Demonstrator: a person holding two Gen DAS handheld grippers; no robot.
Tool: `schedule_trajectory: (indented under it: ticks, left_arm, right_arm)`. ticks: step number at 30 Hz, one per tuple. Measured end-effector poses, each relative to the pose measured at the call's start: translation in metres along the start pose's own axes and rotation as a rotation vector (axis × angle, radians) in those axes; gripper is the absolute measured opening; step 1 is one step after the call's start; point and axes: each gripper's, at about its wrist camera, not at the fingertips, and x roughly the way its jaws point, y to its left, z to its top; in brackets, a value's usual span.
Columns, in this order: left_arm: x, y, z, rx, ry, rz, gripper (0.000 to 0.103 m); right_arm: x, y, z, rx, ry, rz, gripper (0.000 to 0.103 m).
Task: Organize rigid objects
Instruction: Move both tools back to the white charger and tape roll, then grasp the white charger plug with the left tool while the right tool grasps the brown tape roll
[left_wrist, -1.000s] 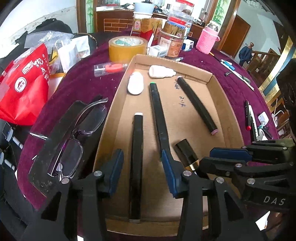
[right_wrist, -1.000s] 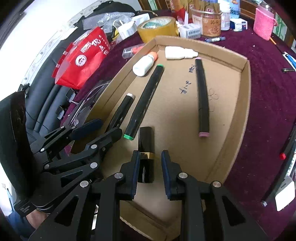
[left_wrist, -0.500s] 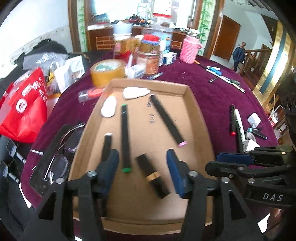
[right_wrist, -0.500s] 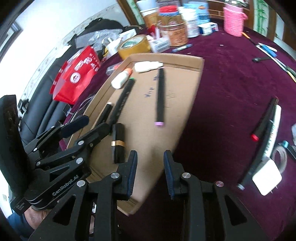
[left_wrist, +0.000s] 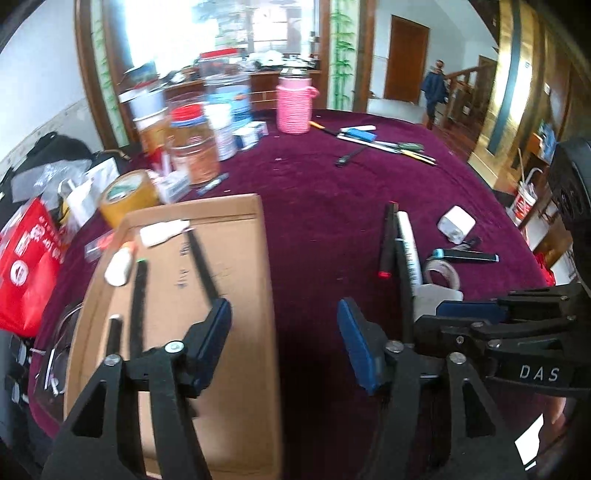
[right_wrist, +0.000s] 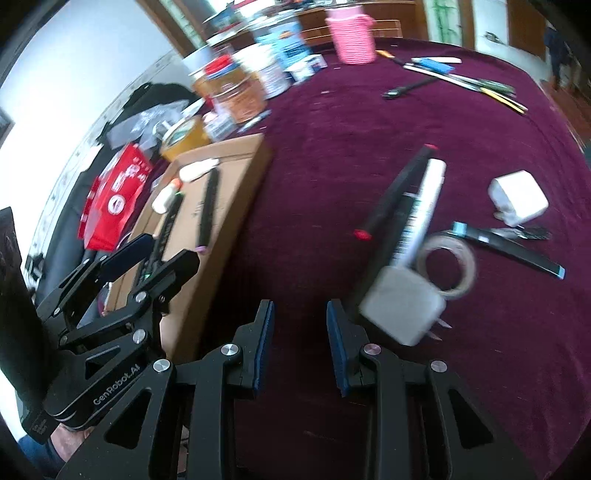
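A: What's the biggest thing in view?

B: The table (left_wrist: 332, 206), covered in maroon cloth. Next is the cardboard tray (left_wrist: 264, 295) on its left part, with jars, a tape roll and a red bag crowded beyond and beside it.

A: What's in the tray?

B: A long black marker (left_wrist: 201, 266) with a pink tip, a green-tipped marker (left_wrist: 138, 306) beside it, a shorter black pen (left_wrist: 112, 336), and two white bottles (left_wrist: 162, 233) near the far end.

A: And outside the tray?

B: Well to the right on the cloth lie a red-tipped black marker (right_wrist: 397, 192) and a white marker (right_wrist: 424, 206) side by side, a white charger (right_wrist: 402, 308) at their near end, a ring of clear tape (right_wrist: 448, 264) touching it, a blue-capped pen (right_wrist: 509, 245), and a second white charger (right_wrist: 519, 197) farther off.

A: The grippers?

B: The left hand-held gripper (left_wrist: 282, 341) hangs over the tray's right edge and the bare cloth, its jaws opening, nothing between them. The right hand-held gripper (right_wrist: 300, 341) hovers over bare cloth just left of the near charger, jaws narrowly apart and empty.
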Motion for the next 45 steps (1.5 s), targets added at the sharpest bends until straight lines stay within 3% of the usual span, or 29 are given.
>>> schedule_trajectory:
  ticks: [7, 14, 25, 29, 31, 33, 38, 45]
  left_arm:
    - [0.010, -0.039, 0.002, 0.025, 0.033, -0.050, 0.068]
    - [0.014, -0.059, -0.008, 0.011, 0.082, -0.114, 0.068]
    - [0.005, -0.024, -0.014, -0.108, 0.072, -0.071, 0.068]
    - [0.001, -0.016, -0.015, -0.127, 0.066, -0.054, 0.068]
    - [0.002, -0.015, -0.014, -0.132, 0.067, -0.054, 0.068]
    - [0.003, -0.015, -0.013, -0.132, 0.069, -0.058, 0.068]
    - [0.010, -0.024, -0.010, -0.115, 0.088, -0.085, 0.068]
    - [0.024, -0.064, -0.003, -0.030, 0.148, -0.189, 0.068]
  right_arm:
    - [-0.016, -0.058, -0.003, 0.100, -0.017, -0.023, 0.030]
    - [-0.005, -0.101, -0.002, 0.184, 0.014, -0.028, 0.032]
    - [0.019, -0.109, 0.016, 0.225, 0.035, 0.079, 0.035]
    - [0.029, -0.093, 0.008, 0.212, 0.133, 0.142, 0.039]
    - [0.039, -0.086, -0.005, 0.231, 0.234, 0.281, 0.039]
    - [0.044, -0.079, -0.015, 0.230, 0.289, 0.359, 0.039]
    - [0.022, -0.099, -0.016, 0.242, 0.203, 0.259, 0.039]
    - [-0.006, -0.139, -0.021, 0.319, 0.112, 0.206, 0.039]
